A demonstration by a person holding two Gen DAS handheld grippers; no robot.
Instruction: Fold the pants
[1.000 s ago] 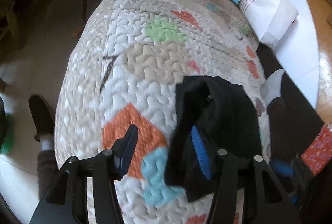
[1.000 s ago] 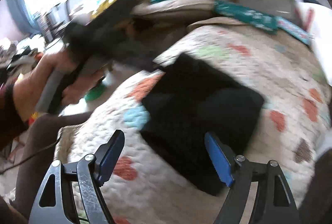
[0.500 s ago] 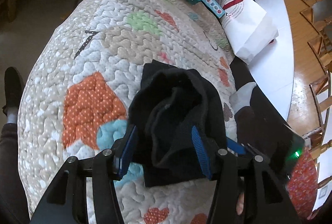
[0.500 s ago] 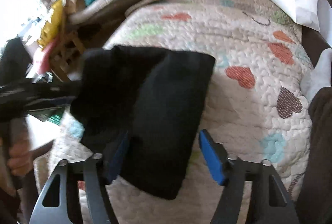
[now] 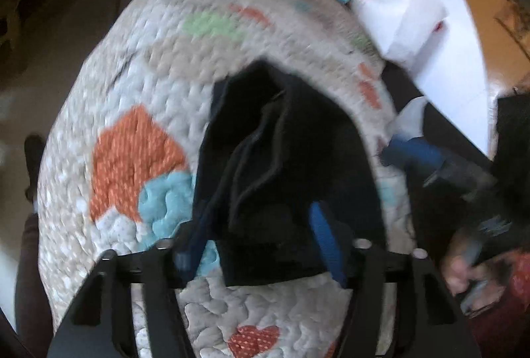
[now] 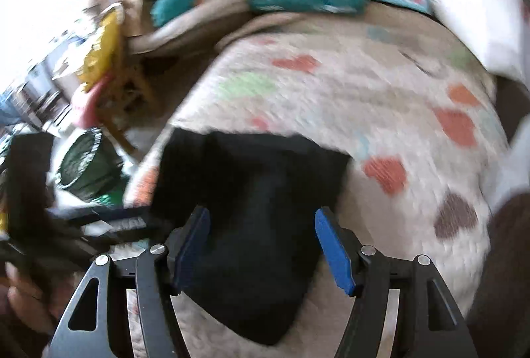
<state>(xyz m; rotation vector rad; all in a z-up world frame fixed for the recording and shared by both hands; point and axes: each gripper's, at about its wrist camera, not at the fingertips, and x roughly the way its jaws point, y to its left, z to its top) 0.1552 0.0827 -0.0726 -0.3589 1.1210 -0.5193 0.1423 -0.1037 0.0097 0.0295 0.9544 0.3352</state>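
Pants (image 5: 281,166) lie bunched on the quilt (image 5: 132,86) beside its orange patch; the left gripper (image 5: 255,245) is closing around their near edge and may pinch only some layers. From the right wrist, the right gripper (image 6: 261,245) stands apart over them, so the fold could slip.

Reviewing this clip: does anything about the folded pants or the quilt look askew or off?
The black pants look uneven: in the left wrist view the layers gape and bunch into ridges instead of lying flat on the quilt. The left gripper is closing around that bunched end. Nothing looks spilled or damaged.
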